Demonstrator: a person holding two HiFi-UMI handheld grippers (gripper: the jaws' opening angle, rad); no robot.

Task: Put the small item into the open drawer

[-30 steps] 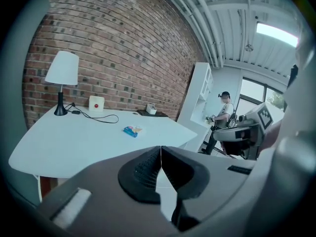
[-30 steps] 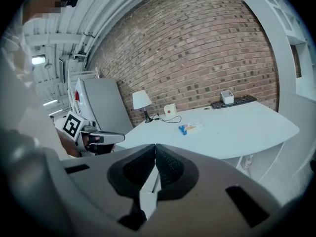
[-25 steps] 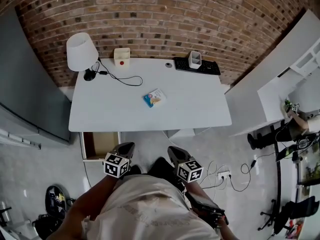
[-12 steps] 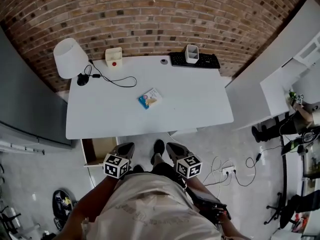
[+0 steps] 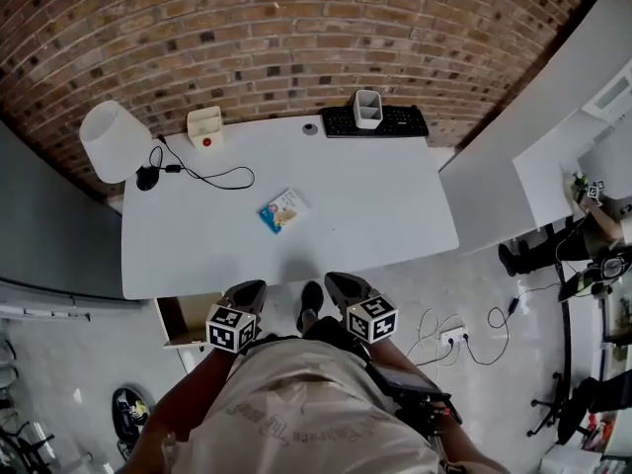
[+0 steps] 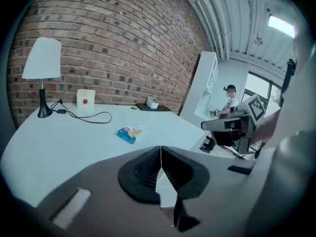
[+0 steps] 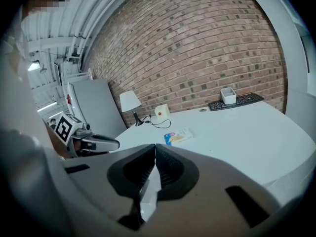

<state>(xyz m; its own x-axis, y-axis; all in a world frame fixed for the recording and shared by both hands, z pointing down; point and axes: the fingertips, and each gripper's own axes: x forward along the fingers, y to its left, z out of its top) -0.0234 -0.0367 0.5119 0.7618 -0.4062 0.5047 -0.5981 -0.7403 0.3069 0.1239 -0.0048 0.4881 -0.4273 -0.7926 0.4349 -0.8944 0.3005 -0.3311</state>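
Soft, even light; the white bench [image 5: 375,205] is bright, shadows faint. Fisheye bending curves every edge, and both gripper views darken at the corners.

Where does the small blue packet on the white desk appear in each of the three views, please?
Head view: the packet lies just left of centre, in the upper half.
Left gripper view: the packet lies left of centre, just above the jaws.
Right gripper view: the packet lies slightly right of centre, above the jaws.
Shared landmark: the white lamp, left of the packet in all three.
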